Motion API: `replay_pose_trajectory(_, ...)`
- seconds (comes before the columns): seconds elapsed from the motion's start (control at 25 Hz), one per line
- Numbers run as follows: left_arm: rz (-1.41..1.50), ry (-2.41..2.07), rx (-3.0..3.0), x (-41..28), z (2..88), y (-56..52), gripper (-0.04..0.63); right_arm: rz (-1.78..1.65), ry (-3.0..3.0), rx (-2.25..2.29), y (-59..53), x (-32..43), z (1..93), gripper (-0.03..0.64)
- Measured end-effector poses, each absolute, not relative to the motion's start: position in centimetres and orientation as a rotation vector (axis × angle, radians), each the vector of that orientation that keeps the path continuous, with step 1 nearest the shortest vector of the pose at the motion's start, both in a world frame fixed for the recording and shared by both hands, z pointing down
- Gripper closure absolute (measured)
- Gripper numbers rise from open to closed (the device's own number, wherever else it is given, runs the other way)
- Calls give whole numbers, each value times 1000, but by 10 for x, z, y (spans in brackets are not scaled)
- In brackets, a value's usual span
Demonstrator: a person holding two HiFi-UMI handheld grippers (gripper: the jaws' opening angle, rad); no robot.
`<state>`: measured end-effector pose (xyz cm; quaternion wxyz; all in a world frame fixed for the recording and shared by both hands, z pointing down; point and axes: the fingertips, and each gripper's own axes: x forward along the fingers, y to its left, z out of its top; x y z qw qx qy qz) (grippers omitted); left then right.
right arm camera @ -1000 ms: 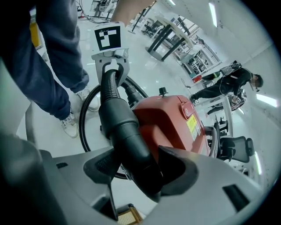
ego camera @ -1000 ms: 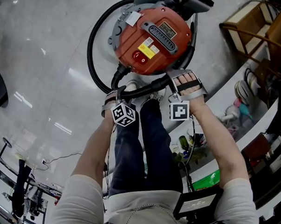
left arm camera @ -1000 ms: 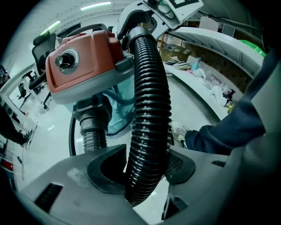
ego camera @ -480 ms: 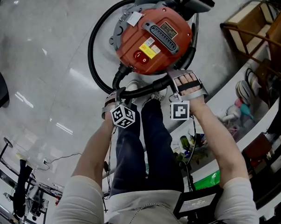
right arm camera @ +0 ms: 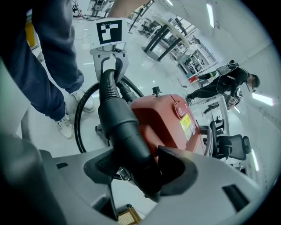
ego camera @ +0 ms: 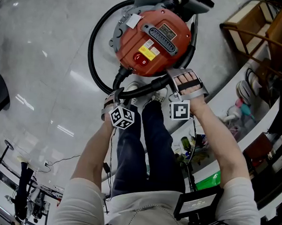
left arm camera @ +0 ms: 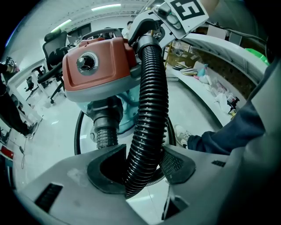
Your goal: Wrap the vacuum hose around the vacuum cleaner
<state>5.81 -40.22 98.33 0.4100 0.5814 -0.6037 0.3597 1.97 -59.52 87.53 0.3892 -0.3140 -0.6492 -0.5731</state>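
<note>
1. The left gripper (left arm camera: 141, 165) has its jaws clamped on the ribbed black vacuum hose (left arm camera: 149, 105)
2. The right gripper (right arm camera: 139, 169) holds the hose's smooth cuff (right arm camera: 125, 127)
3. The red vacuum cleaner (ego camera: 153, 38) stands on the floor (ego camera: 40, 58) just ahead of both grippers, with the hose curving round one side

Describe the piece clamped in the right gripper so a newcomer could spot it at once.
Start at the red vacuum cleaner on the floor; its black hose curves round it and passes in front of the person. The right gripper is shut on the hose cuff: smooth and thick, unlike the ribbed stretch beyond it.
</note>
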Motion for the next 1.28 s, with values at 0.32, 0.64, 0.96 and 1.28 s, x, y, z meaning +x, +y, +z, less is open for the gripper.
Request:
replay_pose_trajectory(0.32, 909, -1511, 1461, 58, 983, -403, 403, -1453, -1647, -800, -595, 17, 875, 351)
replay_pose_trajectory(0.64, 918, -1506, 1466, 59, 983, -401, 402, -1452, -1641, -798, -595, 20, 877, 351)
replay_pose_trajectory(0.96, 919, -1498, 1470, 58, 981, -400, 400, -1429, -1629, -799, -596, 22, 878, 351)
replay_pose_trajectory(1.28, 911, -1492, 1485, 62, 973, -396, 396, -1399, -1654, -790, -596, 23, 874, 351)
